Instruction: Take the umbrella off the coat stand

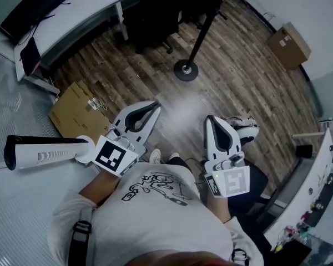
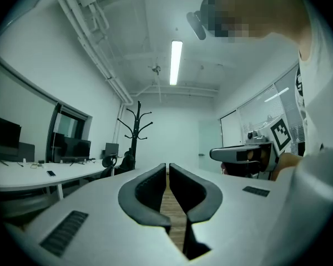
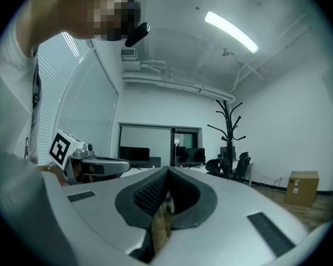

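1. Right now I hold both grippers level and close in front of my chest, well apart from the coat stand (image 1: 186, 70). I judge the reach has not begun, and closing that gap across the wood floor (image 1: 238, 87) comes first.
2. My left gripper (image 1: 155, 106) has its jaws pressed together with nothing between them. My right gripper (image 1: 210, 121) is likewise closed and empty, which suits carrying them forward.
3. The stand's round base sits on the floor ahead of me, off the near end of the desk (image 1: 83, 15).
4. The head view gives only that base and the pole, whose top runs into a dark mass. Both gripper views show what it lacks: the branching hooks (image 2: 135, 121), which look bare against the wall.
5. I cannot pick out the umbrella in any view. Dark shapes low beside the stand could be it or an office chair.
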`<state>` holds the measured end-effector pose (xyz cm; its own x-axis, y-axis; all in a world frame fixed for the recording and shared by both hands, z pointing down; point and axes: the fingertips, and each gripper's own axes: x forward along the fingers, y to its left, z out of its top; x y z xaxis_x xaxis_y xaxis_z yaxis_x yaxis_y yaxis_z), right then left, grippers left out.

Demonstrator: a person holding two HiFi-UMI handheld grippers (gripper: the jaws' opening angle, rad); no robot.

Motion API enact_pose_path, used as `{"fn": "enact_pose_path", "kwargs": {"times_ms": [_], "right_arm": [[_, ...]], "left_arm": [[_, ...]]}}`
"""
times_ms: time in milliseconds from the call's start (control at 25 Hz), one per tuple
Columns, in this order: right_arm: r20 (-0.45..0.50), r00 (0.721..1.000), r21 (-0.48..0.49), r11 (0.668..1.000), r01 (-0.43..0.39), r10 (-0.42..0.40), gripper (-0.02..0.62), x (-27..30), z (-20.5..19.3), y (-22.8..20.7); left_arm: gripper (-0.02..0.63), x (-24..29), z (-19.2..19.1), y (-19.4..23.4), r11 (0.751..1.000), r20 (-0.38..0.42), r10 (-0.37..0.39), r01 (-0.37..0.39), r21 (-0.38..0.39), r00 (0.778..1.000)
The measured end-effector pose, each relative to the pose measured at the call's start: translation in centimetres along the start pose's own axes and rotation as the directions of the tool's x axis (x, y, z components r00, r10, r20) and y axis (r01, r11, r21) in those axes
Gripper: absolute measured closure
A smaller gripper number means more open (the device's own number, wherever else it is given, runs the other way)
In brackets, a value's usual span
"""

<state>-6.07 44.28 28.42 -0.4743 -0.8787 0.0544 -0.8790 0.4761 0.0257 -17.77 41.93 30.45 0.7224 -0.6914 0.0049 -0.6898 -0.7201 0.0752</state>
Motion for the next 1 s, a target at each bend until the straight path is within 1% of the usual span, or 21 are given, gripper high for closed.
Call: {"fn": "enact_pose_path", "kwargs": {"times_ms": [120, 320, 520, 720, 1000], "right_arm": [[-0.007, 1.0, 0.002, 1.0, 0.0, 0.0, 0.586, 0.6, -0.1, 0.1], [-0.004, 1.0, -0.006, 1.0, 0.0, 0.0, 0.586, 1.7, 0.0, -0.1], [0.001, 1.0, 0.003, 1.0, -0.009, 0.009, 0.586, 2.8, -0.4, -1.1], [0.014, 1.0, 0.012, 1.0, -0.01, 0.01, 0.586, 4.7, -0.6, -3.7], [0.018, 1.0, 0.02, 1.0, -0.011, 0.011, 0.586, 7.8, -0.7, -9.1]], "left_arm": [[0.571, 0.0, -0.1, 0.4, 1.0, -0.007, -0.004, 0.004, -0.01, 1.0], [0.571, 0.0, -0.2, 1.4, 1.0, 0.003, 0.005, -0.005, -0.012, 1.0], [0.571, 1.3, -0.4, 2.3, 1.0, 0.003, 0.015, -0.015, -0.01, 1.0], [0.571, 4.1, -0.6, 3.4, 1.0, -0.004, 0.018, -0.018, -0.005, 1.0], [0.571, 10.0, -0.5, 4.9, 1.0, -0.014, 0.02, -0.02, 0.002, 1.0]]}}
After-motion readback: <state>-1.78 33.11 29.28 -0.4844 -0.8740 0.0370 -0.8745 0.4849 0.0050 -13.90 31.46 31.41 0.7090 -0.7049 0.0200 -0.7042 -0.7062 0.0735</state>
